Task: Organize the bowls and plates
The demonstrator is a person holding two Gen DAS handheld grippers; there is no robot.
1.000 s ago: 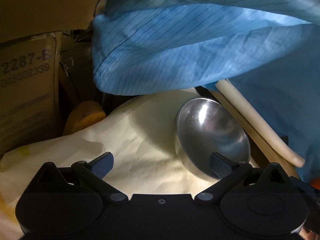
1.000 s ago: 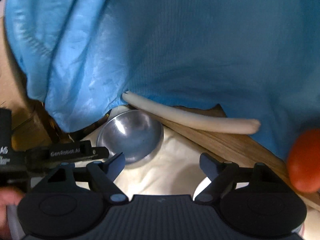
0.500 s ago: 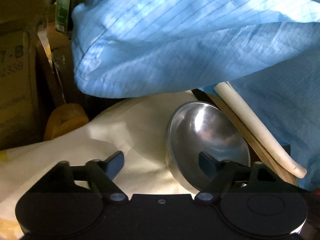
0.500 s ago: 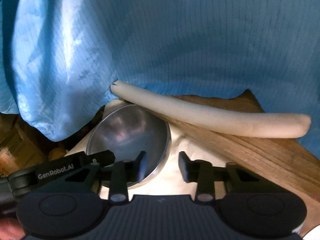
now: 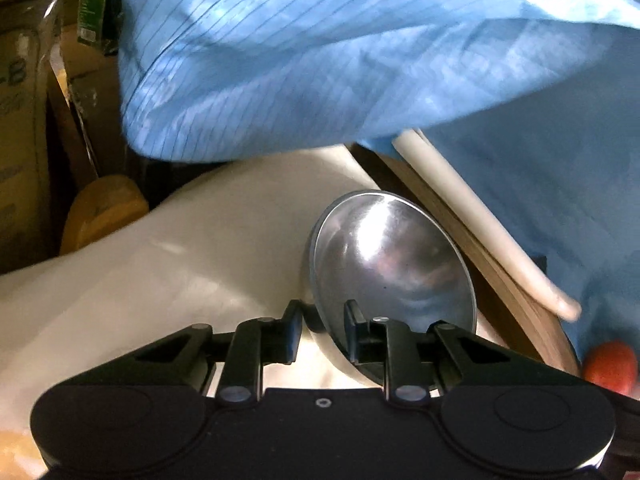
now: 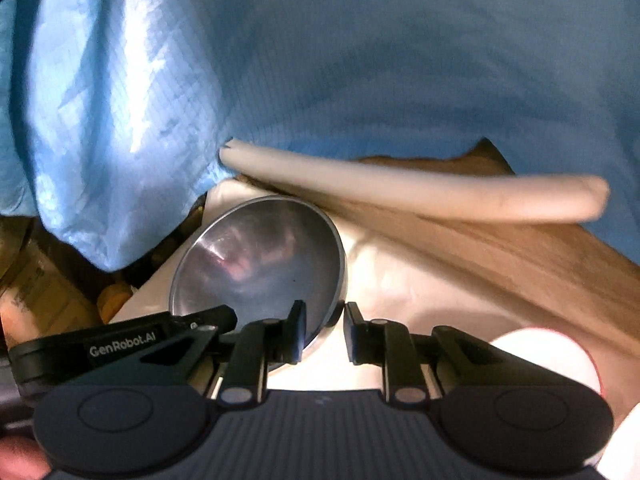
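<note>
Both wrist views, same moment. The left gripper [image 5: 322, 334] has its fingers drawn narrow across the near rim of the steel bowl [image 5: 394, 264]: one finger [image 5: 294, 334] lies outside the wall, the other [image 5: 354, 332] inside the basin, so the rim passes between them. Whether the pads press the metal firmly cannot be told.

The right gripper [image 6: 324, 332] is likewise narrow. Its left finger [image 6: 298, 330] stands in front of the steel bowl [image 6: 260, 264] at the near rim, its right finger [image 6: 352, 332] just outside the wall, with the rim edge in the gap between; contact cannot be confirmed.

The bowl sits tilted, its opening turned toward both cameras, on the white-covered surface [image 5: 180, 248], directly ahead of each gripper.

Beyond the bowl a pale rod [image 6: 420, 188] lies along a wooden board [image 6: 500, 248]. Blue fabric [image 6: 360, 60] fills the upper field of both views.

An orange-red round object [image 5: 610, 364] lies at the far right of the left gripper's view, and cardboard boxes [image 5: 24, 120] stand at its far left.
</note>
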